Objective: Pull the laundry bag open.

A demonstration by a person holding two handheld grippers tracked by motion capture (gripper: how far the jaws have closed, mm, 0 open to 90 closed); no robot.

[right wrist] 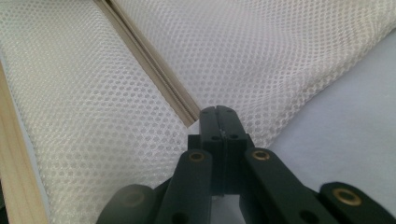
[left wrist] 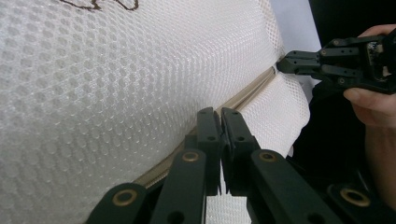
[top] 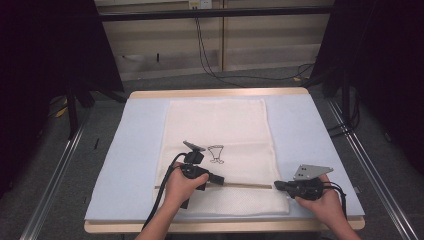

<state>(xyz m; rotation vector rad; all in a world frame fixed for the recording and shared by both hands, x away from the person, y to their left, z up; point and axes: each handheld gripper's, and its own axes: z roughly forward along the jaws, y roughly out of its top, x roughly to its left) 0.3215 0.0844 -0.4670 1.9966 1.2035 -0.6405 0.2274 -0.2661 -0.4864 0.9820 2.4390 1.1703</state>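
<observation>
1. Lying flat on the blue mat [top: 135, 150] that covers the table [top: 215, 93], the white mesh bag [top: 220, 130] sits in the middle and reaches toward the near edge, so both hands can reach its zipper [top: 245, 185] without stretching.
2. The zipper runs parallel to the near edge, close to it, which puts the bag's opening on the person's side.
3. The left gripper [top: 216, 178] has its fingers [left wrist: 209, 135] closed tight right at the zipper line, part-way along it. I judge they pinch the slider or its pull, but the closed tips hide that small part, so I cannot tell for certain.
4. The right gripper [top: 276, 185] sits at the zipper's end toward the right edge of the table, its fingers [right wrist: 211, 122] also pressed together at the bag's edge. It probably anchors that end so the mesh stays taut while the other hand draws along the track.
5. Both grippers lie low and nearly level with the cloth, which suits a pull along the zipper and not a lift.
6. The printed drawing [top: 216, 153] lies face up beyond the zipper, well clear of both hands.
</observation>
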